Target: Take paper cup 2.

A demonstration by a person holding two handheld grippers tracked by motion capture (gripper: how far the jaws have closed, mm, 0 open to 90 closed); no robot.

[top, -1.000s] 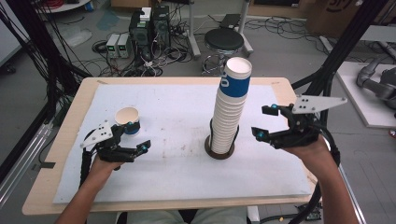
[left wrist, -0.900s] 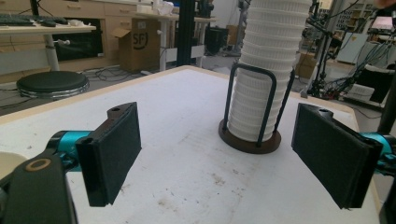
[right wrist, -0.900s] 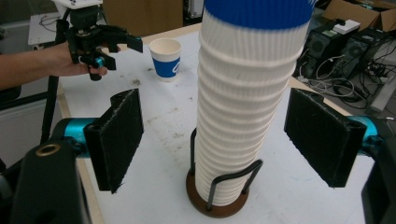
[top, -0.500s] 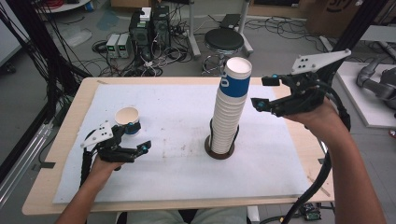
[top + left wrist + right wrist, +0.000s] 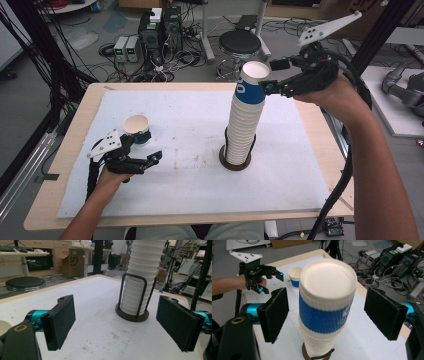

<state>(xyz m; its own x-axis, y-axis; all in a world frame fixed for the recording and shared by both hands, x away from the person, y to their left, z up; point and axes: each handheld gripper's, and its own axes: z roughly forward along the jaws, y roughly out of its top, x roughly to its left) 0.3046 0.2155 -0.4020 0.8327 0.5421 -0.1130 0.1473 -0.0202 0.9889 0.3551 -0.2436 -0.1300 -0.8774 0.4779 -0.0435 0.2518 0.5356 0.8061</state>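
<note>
Right gripper (image 5: 274,76): jaws apart, flanking the top cup (image 5: 327,293) of the stack (image 5: 243,125), not pressing | Stack: upright in a wire holder (image 5: 132,312), table centre | Left gripper (image 5: 145,150): jaws apart, empty, at 8 o'clock | Single cup (image 5: 136,129): upright just beside it

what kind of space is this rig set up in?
Looks like a robotics or engineering lab, not a home. Black rig frame beside the table, cables and power units across the floor, cardboard boxes and workbenches behind, a round stool nearby.
</note>
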